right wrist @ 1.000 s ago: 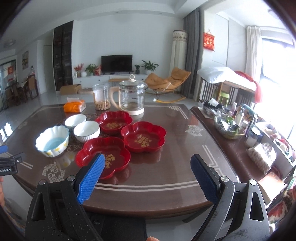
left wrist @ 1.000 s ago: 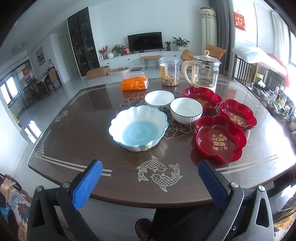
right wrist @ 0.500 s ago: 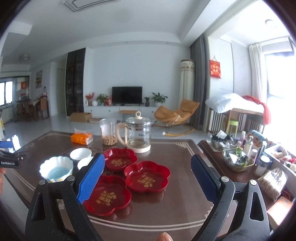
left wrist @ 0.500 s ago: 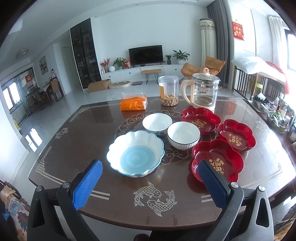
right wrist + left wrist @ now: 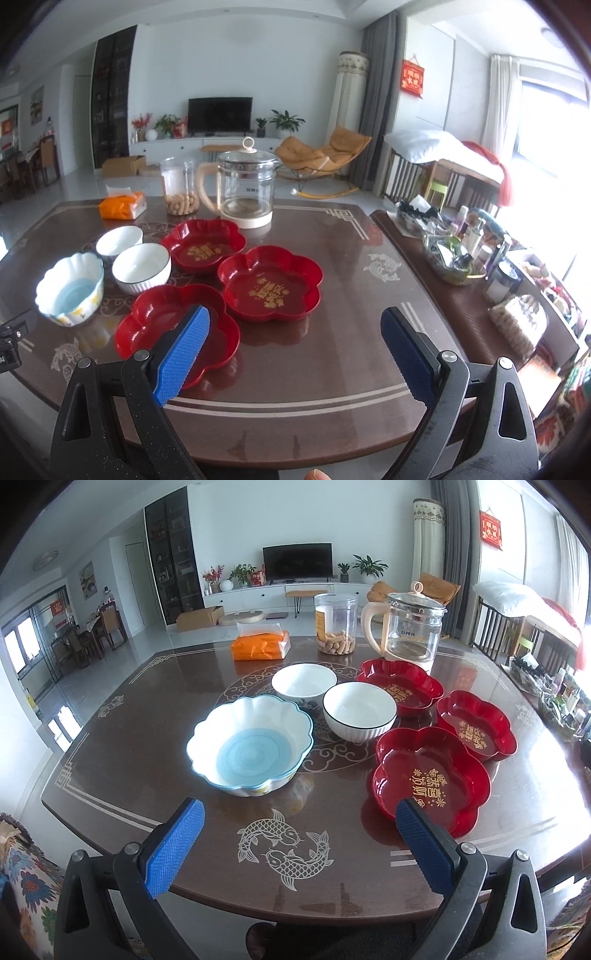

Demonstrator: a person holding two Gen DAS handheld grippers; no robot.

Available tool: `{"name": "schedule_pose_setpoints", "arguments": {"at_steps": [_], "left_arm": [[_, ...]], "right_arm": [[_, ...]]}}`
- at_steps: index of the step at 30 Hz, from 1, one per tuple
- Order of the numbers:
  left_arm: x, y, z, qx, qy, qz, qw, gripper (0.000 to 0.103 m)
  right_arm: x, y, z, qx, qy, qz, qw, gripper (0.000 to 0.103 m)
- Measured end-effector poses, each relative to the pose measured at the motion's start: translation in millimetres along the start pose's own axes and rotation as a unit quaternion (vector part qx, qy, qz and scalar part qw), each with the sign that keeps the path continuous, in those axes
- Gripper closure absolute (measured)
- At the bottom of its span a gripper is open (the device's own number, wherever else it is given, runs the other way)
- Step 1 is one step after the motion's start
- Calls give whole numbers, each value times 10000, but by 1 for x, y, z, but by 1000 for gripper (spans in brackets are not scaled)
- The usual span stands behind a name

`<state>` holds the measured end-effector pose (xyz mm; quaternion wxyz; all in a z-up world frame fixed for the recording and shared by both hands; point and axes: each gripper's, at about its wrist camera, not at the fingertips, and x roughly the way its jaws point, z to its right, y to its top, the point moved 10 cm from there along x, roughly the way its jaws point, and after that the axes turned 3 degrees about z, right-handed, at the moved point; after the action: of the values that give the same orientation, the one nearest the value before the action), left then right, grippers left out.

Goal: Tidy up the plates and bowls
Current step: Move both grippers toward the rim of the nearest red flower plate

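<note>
On the dark table (image 5: 110, 746) stand a scalloped white bowl with a blue inside (image 5: 251, 746) (image 5: 70, 288), a white bowl with a dark rim (image 5: 360, 710) (image 5: 142, 267), and a plain white bowl (image 5: 303, 685) (image 5: 119, 240). Three red flower-shaped plates lie to their right: a near one (image 5: 430, 779) (image 5: 166, 317), a middle one (image 5: 474, 723) (image 5: 269, 282), and a far one (image 5: 400, 686) (image 5: 203, 243). My left gripper (image 5: 301, 843) is open and empty above the near table edge. My right gripper (image 5: 295, 352) is open and empty, its left pad over the near red plate.
At the back of the table stand a glass kettle (image 5: 410, 631) (image 5: 245, 192), a clear jar of snacks (image 5: 336, 624) (image 5: 181, 192) and an orange tissue pack (image 5: 260, 646) (image 5: 122, 205). A side counter with bottles and a basket (image 5: 465, 251) runs along the right.
Both grippers have tilted back down toward the table and moved closer to it. The dishes have not moved. Both stay open.
</note>
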<state>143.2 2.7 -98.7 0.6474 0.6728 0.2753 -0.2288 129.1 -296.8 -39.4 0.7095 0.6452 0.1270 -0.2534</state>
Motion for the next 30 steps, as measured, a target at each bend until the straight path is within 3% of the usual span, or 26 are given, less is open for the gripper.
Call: {"name": "schedule_pose_setpoints", "arguments": {"at_steps": [10,17,23,30], "left_arm": [[10,-21,7,358,-29,-85,9993,0],[20,-30,10,156,-215,-449,9986,0],[15,-27,-2,60,100,-288,9995,0],[16,-31,-9,62,201,-344,9992,0]], "right_arm": [[4,-5,-8,-268,-126,18,9996,7],[9,-7,-14,-356,-136,-33,9993,7],[10,-9,-13,-415,-246,-46,9988,7],[12,-10,-9,-428,-335,-70,9985,7]]}}
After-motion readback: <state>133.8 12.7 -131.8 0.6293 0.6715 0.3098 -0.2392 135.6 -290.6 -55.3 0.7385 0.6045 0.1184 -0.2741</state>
